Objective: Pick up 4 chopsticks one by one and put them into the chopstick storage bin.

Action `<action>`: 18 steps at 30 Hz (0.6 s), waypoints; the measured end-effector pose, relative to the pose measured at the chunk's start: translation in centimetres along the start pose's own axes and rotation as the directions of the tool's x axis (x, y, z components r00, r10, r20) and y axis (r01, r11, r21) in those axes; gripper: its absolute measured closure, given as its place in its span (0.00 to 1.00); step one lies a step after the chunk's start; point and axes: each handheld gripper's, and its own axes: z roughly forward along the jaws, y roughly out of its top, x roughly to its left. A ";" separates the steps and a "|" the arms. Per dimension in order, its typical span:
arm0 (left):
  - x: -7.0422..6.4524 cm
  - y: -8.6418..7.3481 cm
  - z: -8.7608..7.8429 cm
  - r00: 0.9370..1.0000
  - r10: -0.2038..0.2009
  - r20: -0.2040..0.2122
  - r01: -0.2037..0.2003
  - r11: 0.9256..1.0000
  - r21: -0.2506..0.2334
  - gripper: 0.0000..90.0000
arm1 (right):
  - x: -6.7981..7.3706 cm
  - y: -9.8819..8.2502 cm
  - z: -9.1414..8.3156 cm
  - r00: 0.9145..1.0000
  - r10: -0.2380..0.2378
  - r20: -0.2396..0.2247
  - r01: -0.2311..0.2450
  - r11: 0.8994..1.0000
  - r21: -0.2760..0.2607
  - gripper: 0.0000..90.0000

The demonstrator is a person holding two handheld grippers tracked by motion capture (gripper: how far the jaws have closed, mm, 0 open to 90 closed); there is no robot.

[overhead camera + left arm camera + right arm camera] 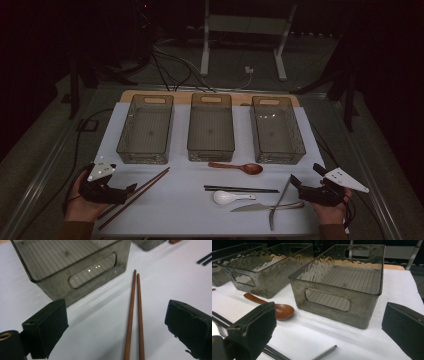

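Observation:
Three smoked clear bins stand in a row on the white table: left bin (146,129) (72,267), middle bin (210,127) (269,267), right bin (276,129) (347,282). Brown chopsticks (135,196) (135,315) lie at the front left. My left gripper (131,189) (116,327) is open beside them, jaws either side of the pair. A brown spoon (240,167) (279,310), black chopsticks (241,189), a white spoon (227,197), a knife (267,206) and a metal utensil (279,202) lie at the front centre. My right gripper (298,184) (329,332) is open and holds nothing.
The table's wooden far edge (210,93) shows behind the bins. Beyond it stand a white frame (245,40) and cables (175,65) on the floor. A black cable (80,135) runs along the table's left side.

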 end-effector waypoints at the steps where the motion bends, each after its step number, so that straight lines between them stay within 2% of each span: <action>1: 0.0 0.0 0.1 1.000 -0.001 0.013 0.000 1.000 0.009 0.08 | 0.0 0.0 0.0 1.000 0.000 -0.001 0.000 1.000 0.000 0.00; 9: 0.1 0.2 1.4 0.998 0.016 0.055 -0.022 0.993 0.112 0.15 | -0.1 0.0 0.0 1.000 0.001 0.002 -0.001 1.000 -0.004 0.00; 14: 0.0 0.5 2.1 0.997 0.023 0.070 -0.034 0.987 0.159 0.18 | -0.2 0.0 -0.1 1.000 0.000 0.004 0.000 1.000 -0.007 0.00; 18: -0.1 0.4 2.4 0.997 0.019 0.071 -0.031 0.984 0.175 0.19 | -0.2 0.0 -0.1 1.000 -0.004 0.004 0.004 1.000 -0.006 0.00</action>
